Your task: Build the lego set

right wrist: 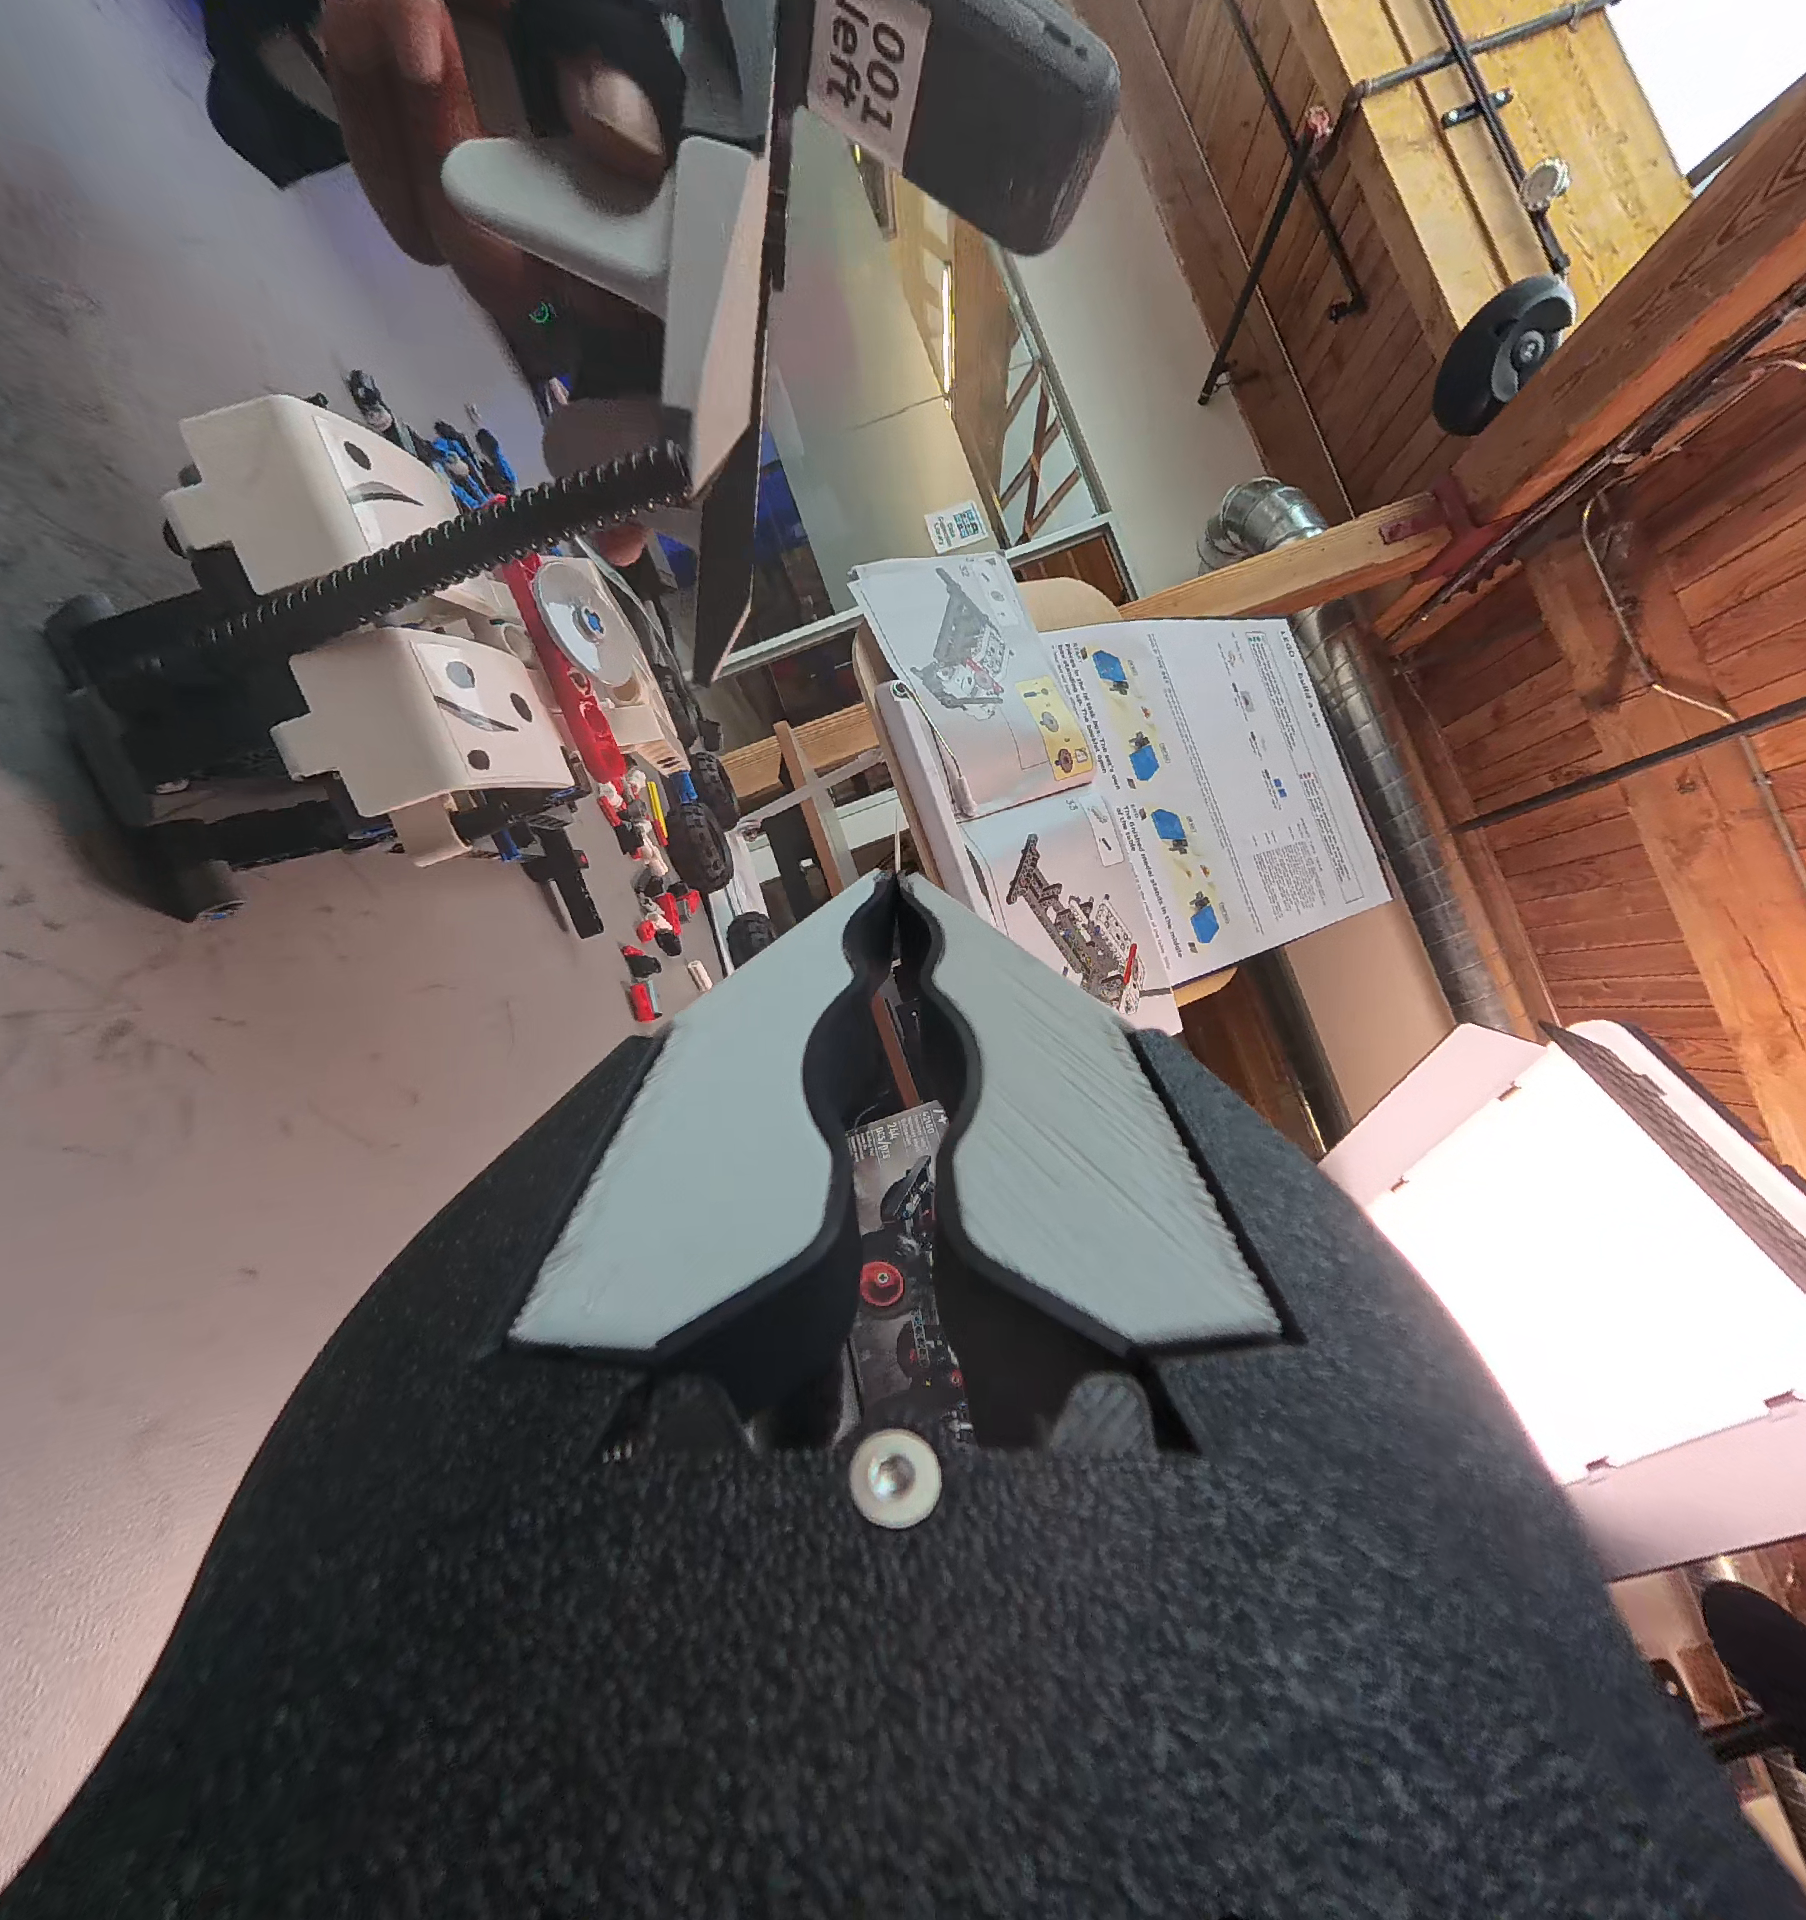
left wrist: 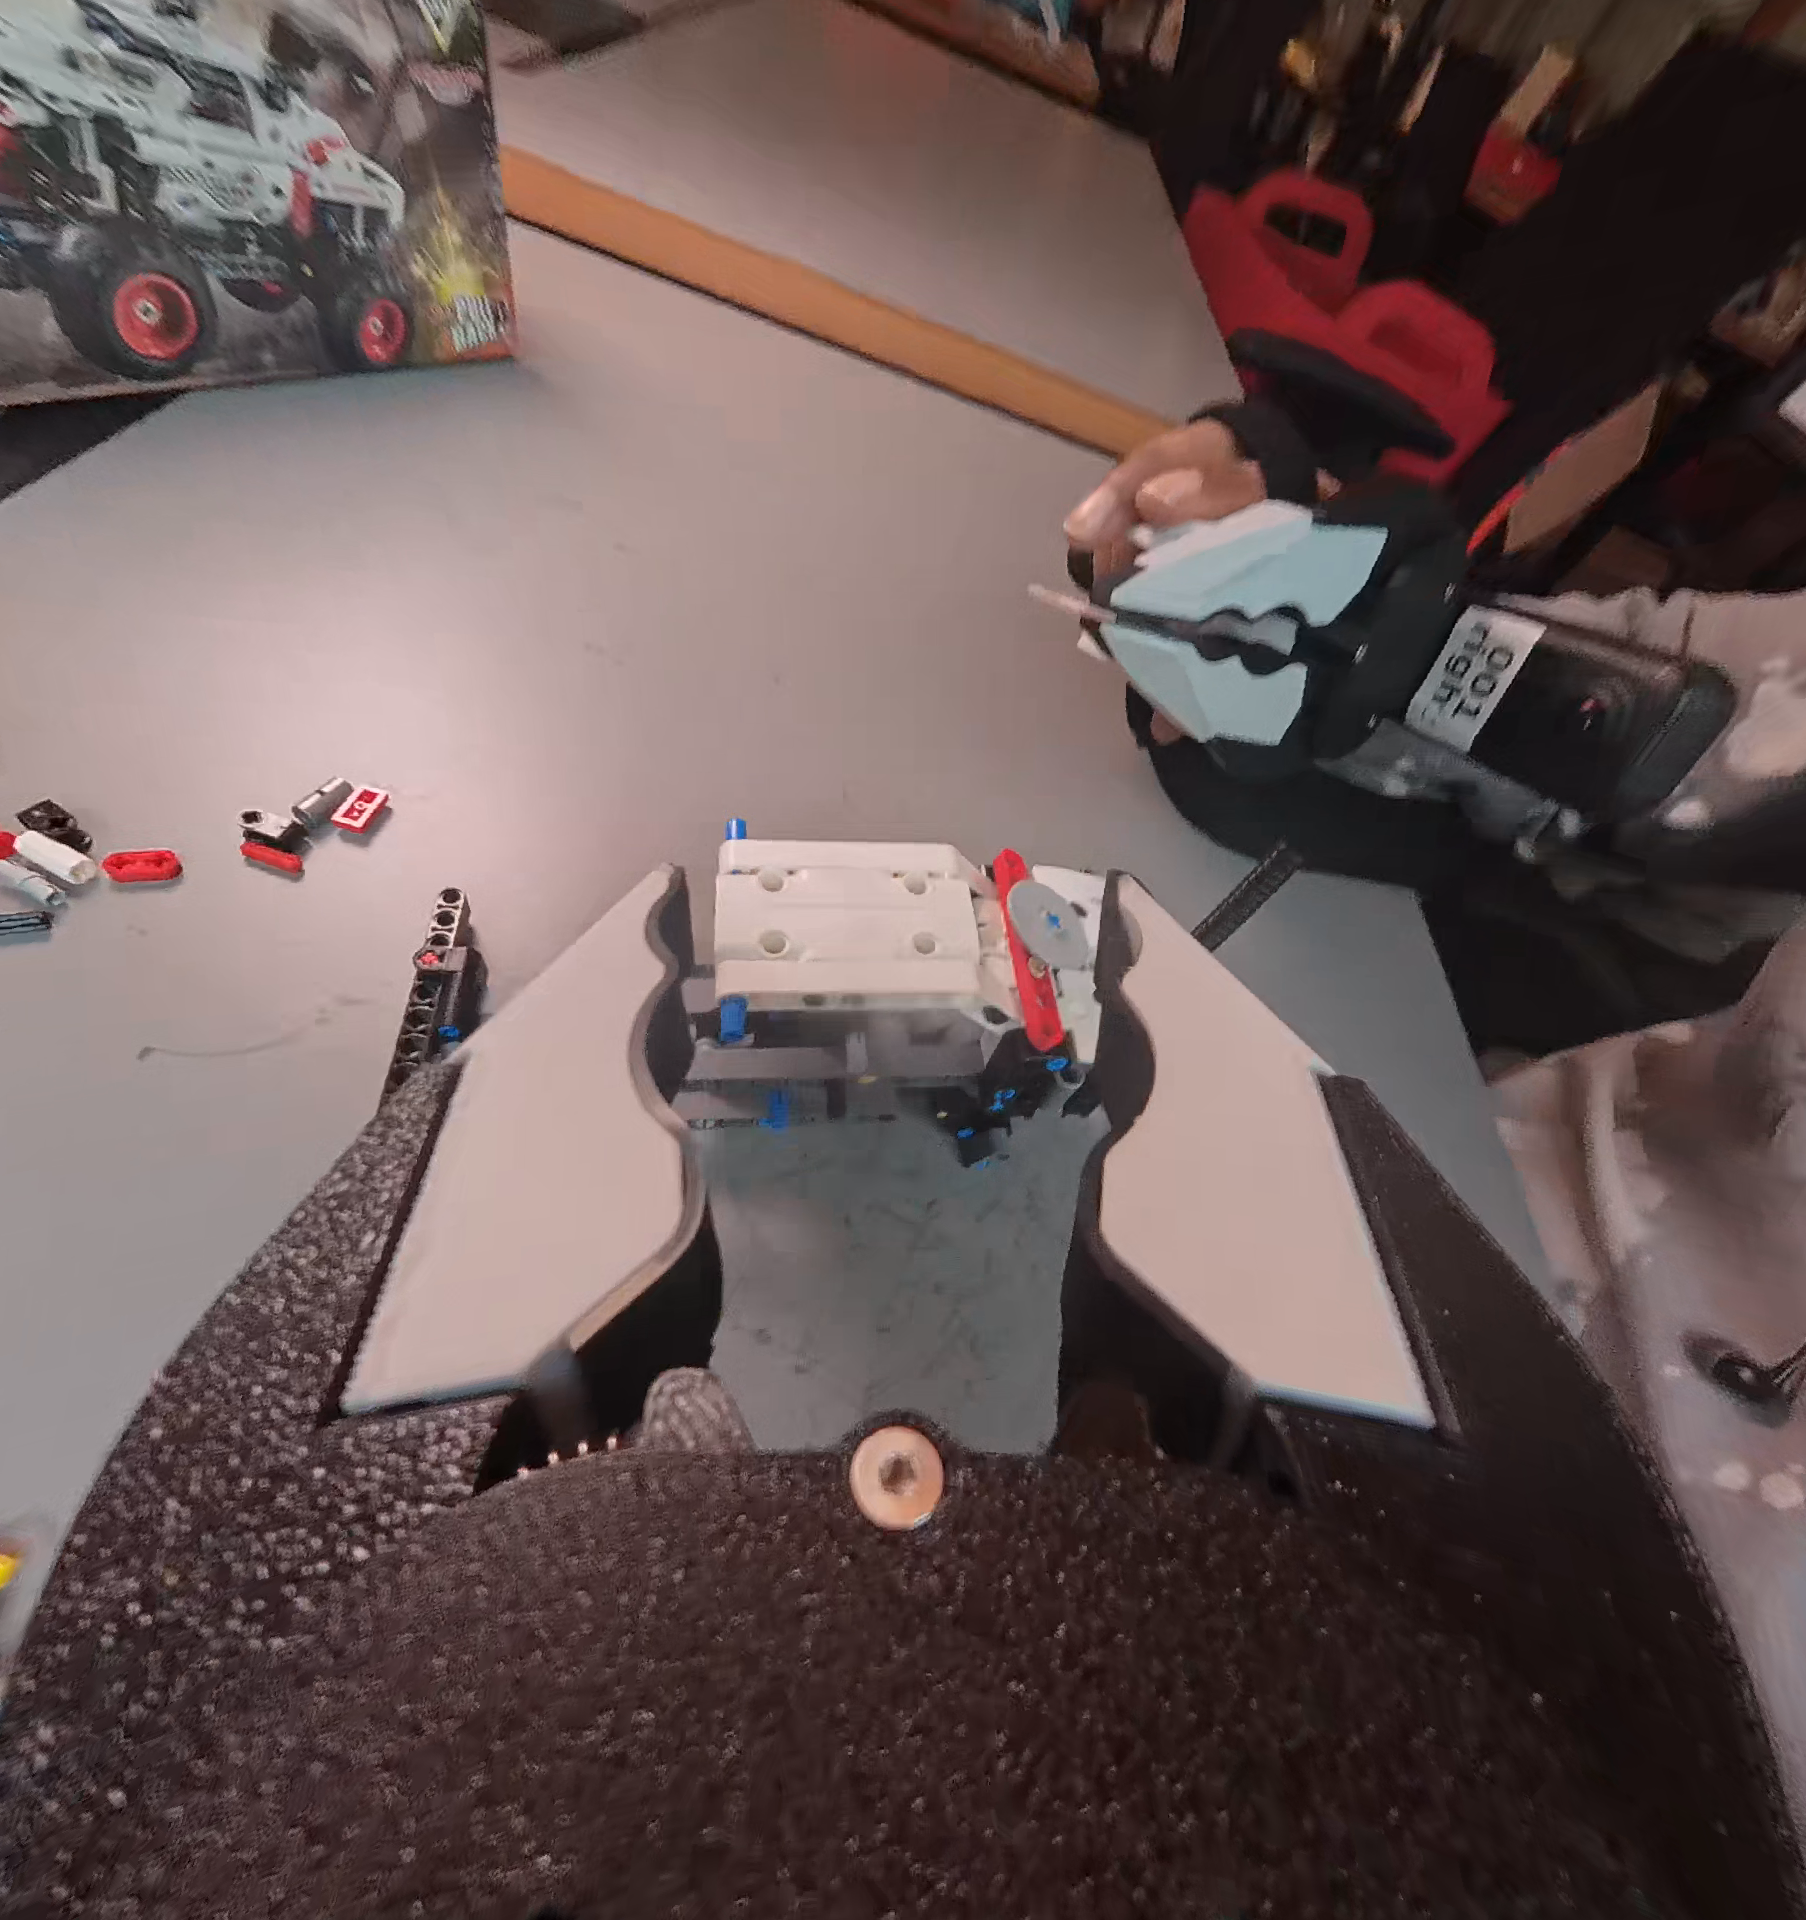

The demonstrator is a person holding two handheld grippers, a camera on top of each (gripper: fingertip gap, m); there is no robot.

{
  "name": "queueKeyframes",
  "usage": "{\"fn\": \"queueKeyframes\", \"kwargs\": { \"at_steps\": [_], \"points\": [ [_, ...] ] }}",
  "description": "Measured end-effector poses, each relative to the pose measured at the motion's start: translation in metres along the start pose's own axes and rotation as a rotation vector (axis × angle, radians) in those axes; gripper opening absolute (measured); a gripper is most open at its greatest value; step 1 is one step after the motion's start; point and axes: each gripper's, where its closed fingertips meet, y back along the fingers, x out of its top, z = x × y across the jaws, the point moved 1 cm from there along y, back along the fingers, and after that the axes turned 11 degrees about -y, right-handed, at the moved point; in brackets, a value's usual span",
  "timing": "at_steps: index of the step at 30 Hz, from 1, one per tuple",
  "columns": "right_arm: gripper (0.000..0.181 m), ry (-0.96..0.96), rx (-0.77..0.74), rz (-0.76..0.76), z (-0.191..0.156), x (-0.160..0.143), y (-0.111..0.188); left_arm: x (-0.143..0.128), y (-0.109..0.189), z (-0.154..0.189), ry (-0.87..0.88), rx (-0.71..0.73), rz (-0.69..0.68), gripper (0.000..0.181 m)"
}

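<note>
The partly built model, white panels over a grey and black frame with a red beam and a grey disc, stands on the grey table. My left gripper is open wide, with a finger close on each side of the model. The model also shows in the right wrist view, with a black toothed bar running past a left finger. My right gripper is shut on a thin pale piece. It hovers to the right of and above the model, with the piece pointing left.
The set's box stands at the far left. Loose red, black and white parts lie at the left, with a black beam beside my left finger. An open instruction booklet and black tyres lie beyond the model. Red bins stand off the table. There is about 9 cm between the tips of the two grippers.
</note>
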Motion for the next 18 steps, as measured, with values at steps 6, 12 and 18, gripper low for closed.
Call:
{"fn": "queueKeyframes", "kwargs": {
  "at_steps": [6,12,18],
  "points": [
    [0.0,-0.026,-0.032,-0.011,0.006,0.002,-0.002,0.035,0.021,0.007,0.184,0.074,0.324,0.043],
    [0.0,-0.017,-0.042,0.041,0.015,0.029,-0.022,0.056,0.03,0.009,0.321,0.083,0.534,0.027],
    [0.0,0.009,-0.06,0.121,0.03,0.059,-0.061,0.056,0.034,0.007,0.428,0.027,0.657,0.024]
  ]
}}
